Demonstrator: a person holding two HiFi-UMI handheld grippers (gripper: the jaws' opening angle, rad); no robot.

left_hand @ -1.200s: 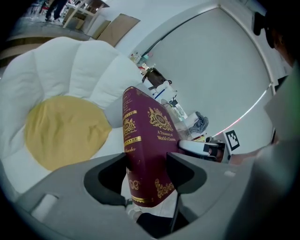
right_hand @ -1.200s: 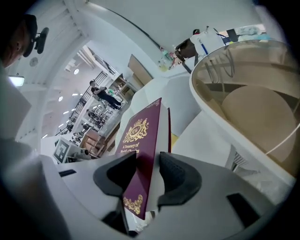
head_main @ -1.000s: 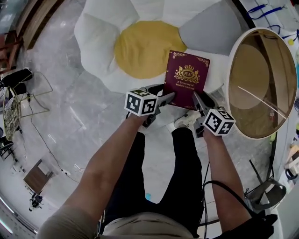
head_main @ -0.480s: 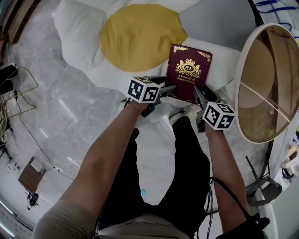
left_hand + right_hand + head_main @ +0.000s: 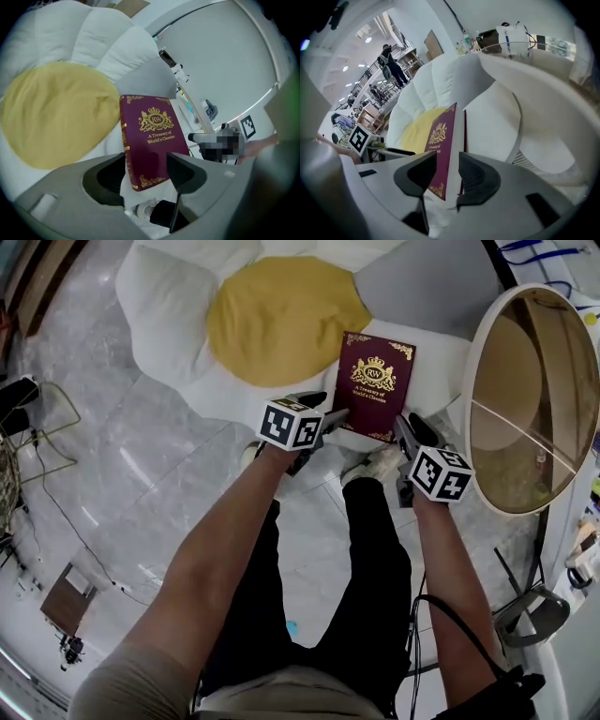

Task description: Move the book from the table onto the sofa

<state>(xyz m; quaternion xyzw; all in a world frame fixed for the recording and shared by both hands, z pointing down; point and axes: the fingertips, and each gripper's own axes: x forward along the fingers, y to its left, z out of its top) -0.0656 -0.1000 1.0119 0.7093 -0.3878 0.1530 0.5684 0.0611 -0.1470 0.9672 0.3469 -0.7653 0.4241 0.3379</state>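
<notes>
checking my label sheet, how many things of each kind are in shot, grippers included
book: 1
sofa: 1
table: 1
grippers: 2 (left gripper, right gripper)
total: 5

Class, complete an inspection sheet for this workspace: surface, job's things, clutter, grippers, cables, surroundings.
Surface: white flower sofa with yellow centre; round table at right.
Job's things: maroon book over a sofa petal, off the table.
Clutter: brown item on floor, left.
Grippers: left gripper and right gripper each shut on book's near end.
Cables: black cable beside the right arm.
Surroundings: grey marble floor; people far off.
</notes>
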